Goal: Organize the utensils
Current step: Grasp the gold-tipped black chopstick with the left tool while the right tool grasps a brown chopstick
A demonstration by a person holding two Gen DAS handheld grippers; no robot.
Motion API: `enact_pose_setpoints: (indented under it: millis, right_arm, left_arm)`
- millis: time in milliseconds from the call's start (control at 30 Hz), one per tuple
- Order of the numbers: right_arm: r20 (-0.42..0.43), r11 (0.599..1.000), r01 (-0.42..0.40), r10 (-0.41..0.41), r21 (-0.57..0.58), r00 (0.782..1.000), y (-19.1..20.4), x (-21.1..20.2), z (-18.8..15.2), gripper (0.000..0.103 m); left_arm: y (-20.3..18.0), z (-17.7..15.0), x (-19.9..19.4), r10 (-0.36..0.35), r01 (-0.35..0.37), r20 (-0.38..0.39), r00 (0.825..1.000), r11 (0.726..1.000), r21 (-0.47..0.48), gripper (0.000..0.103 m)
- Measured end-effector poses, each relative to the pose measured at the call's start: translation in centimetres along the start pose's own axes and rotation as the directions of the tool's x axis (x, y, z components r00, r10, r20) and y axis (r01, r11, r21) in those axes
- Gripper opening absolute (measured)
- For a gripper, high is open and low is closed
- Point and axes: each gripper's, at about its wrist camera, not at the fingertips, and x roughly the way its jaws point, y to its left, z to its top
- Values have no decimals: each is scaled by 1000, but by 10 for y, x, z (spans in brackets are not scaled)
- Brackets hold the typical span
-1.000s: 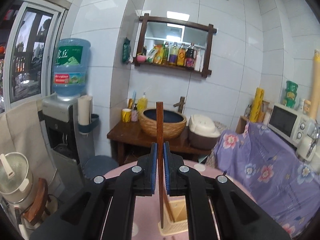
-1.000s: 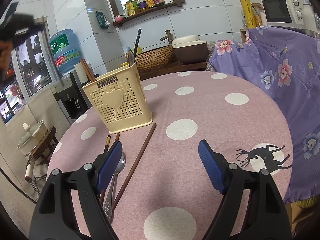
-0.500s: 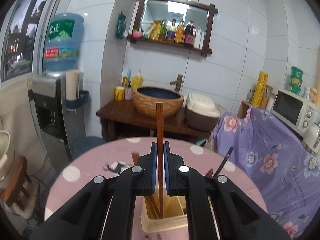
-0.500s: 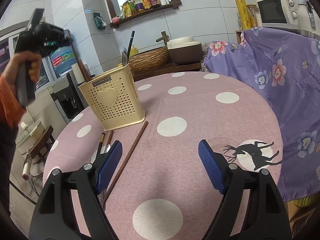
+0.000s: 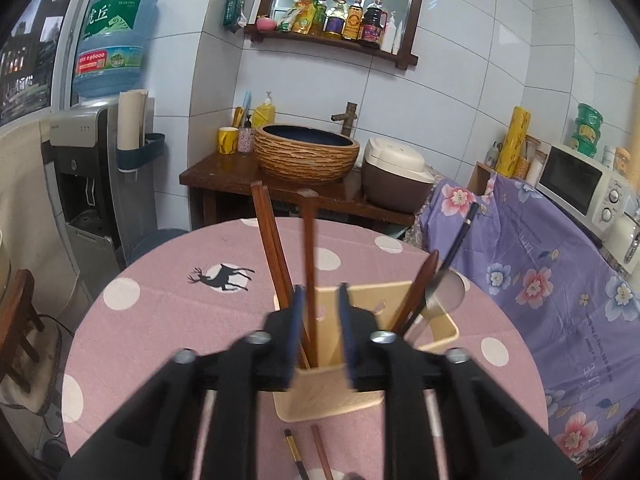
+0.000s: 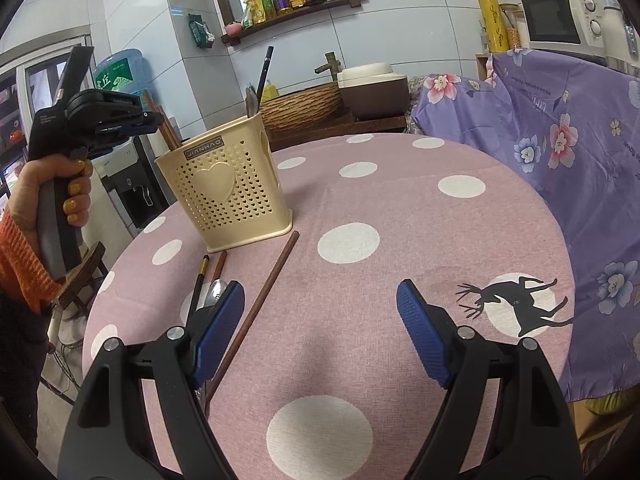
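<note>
On the pink polka-dot tablecloth (image 6: pixel 360 360) stands a cream utensil basket (image 6: pixel 224 192) beneath white-tiled walls (image 5: pixel 460 92).

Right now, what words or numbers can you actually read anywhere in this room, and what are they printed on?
"JIANHAO": dark label on the cream utensil holder.
"LIFE": purple floral cloth.
"96000": red band on the water jug; its large characters are unclear.
Shelf bottles: labels too small to read.

Bright, even indoor light; fisheye-warped edges, slight motion blur nearby.
</note>
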Motion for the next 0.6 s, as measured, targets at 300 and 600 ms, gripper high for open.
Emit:
enact_pose_setpoints:
  millis: [300, 600]
  right_arm:
    - [-65, 999, 10, -12, -30, 998, 5, 15, -2, 78]
    - [-101, 997, 5, -13, -78, 995, 22, 23, -12, 78]
  left_arm:
    - [6, -78, -21, 56, -46, -113, 992, 995, 85, 68]
    - [18, -153, -2, 61, -39, -310, 949, 996, 75, 44]
